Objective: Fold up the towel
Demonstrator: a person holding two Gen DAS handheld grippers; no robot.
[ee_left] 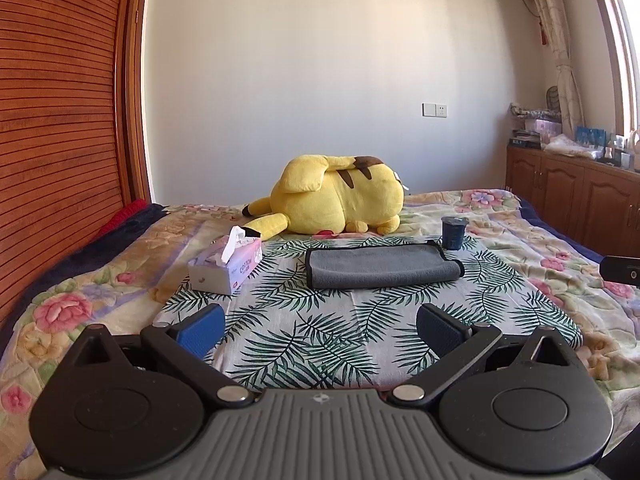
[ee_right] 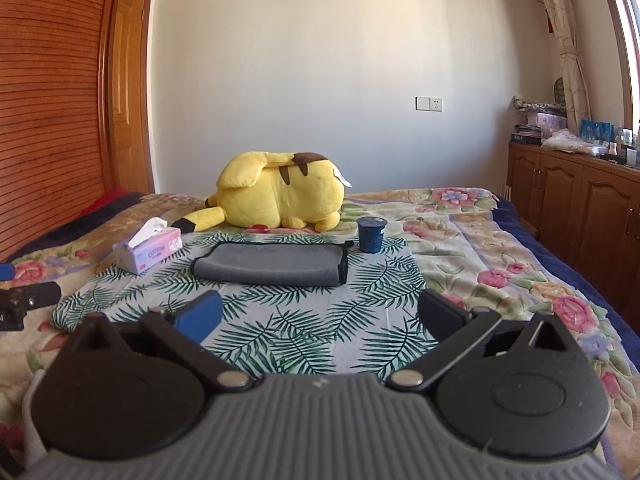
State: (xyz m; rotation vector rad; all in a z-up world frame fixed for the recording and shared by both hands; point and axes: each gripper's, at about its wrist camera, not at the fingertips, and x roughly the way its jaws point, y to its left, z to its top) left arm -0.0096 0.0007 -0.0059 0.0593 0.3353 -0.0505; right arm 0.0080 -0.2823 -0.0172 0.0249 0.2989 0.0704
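Both grippers held low over the near end of the bed, facing the far wall. Left gripper (ee_left: 320,330): fingers spread wide, nothing between them. Right gripper (ee_right: 320,316): likewise spread, empty. Each shows at the edge of the other's view.

Grey towel (ee_left: 382,266), black-edged, lies folded in a long band across the leaf-print cloth (ee_left: 312,340), well ahead of both grippers. It lies flat, one short end rolled over, touching nothing but the cloth.

Around it:
- Tissue box (ee_left: 226,268), pink and white, one tissue sticking up, near the towel's left end but apart from it, at the left edge of the leaf cloth.
- Dark blue cup (ee_right: 372,234), upright, just beyond the towel's right far corner; a narrow gap between them in the right wrist view.
- Yellow plush toy (ee_left: 340,196) lying on its side behind the towel, on the floral bedspread (ee_left: 560,248).

Open leaf cloth between the grippers and the towel's near edge, nothing in the way. Bare bedspread to the right of the towel. Slatted wooden wardrobe (ee_left: 60,120) close along the left; wooden cabinets (ee_right: 580,200) beyond the bed's right edge.
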